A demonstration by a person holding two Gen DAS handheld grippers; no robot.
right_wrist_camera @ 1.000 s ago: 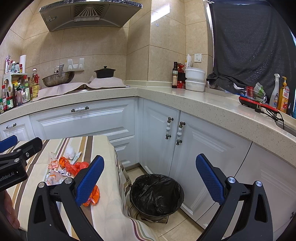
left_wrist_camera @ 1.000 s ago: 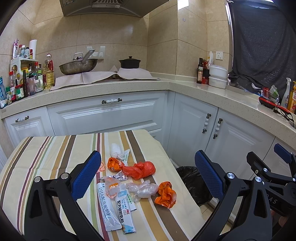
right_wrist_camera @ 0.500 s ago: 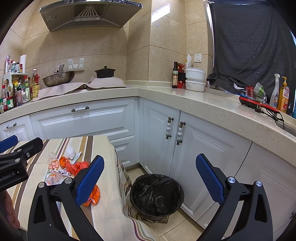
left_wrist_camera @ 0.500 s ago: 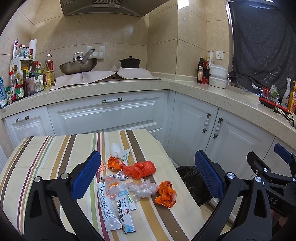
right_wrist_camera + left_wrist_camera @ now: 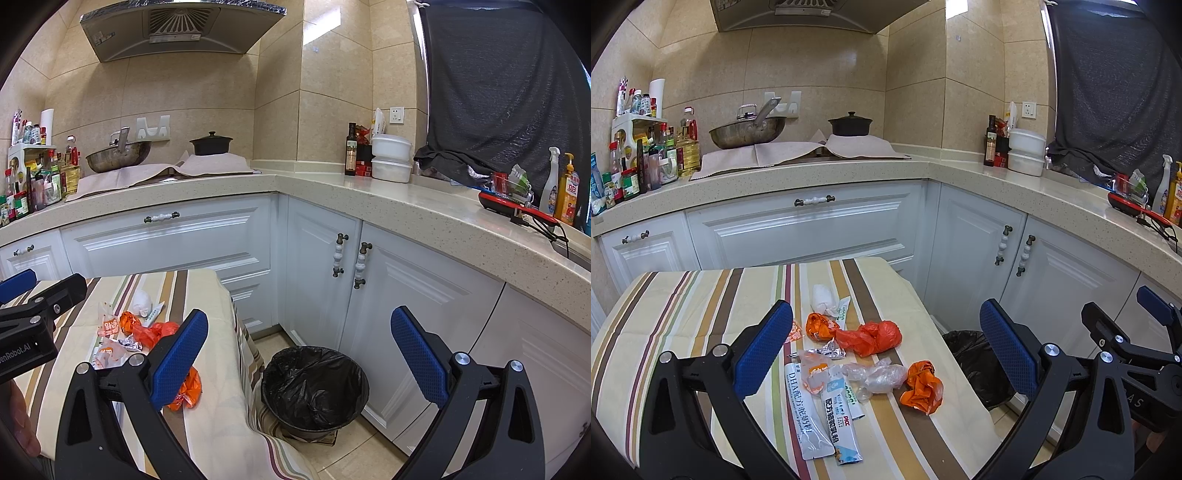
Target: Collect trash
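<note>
Trash is lying in a small heap on the table with the striped cloth (image 5: 683, 314), near the table's right edge. In the heap there is a crumpled red plastic bag (image 5: 873, 336), a small scrunched orange wrapper (image 5: 820, 326), a crumpled orange wrapper (image 5: 922, 386) closest to the edge, a clear crinkled plastic bag (image 5: 881, 374), a white wadded tissue (image 5: 822, 298) at the far end, and two long white packets with writing (image 5: 822, 410) lying side by side at the near end.

The left gripper with blue pads (image 5: 882, 354) is hanging above the heap. Its two fingers are spread wide apart and nothing is between them. It is not touching any trash.

The right gripper with blue pads (image 5: 300, 363) is hanging off to the right of the table, above the floor. Its fingers are spread wide too, and it is carrying nothing.

The round black bin with a black bag inside (image 5: 315, 390) is standing on the tiled floor, just beside the table's right edge and in front of the white cupboard doors (image 5: 325, 280). What is inside the bin is too dark to tell.
</note>
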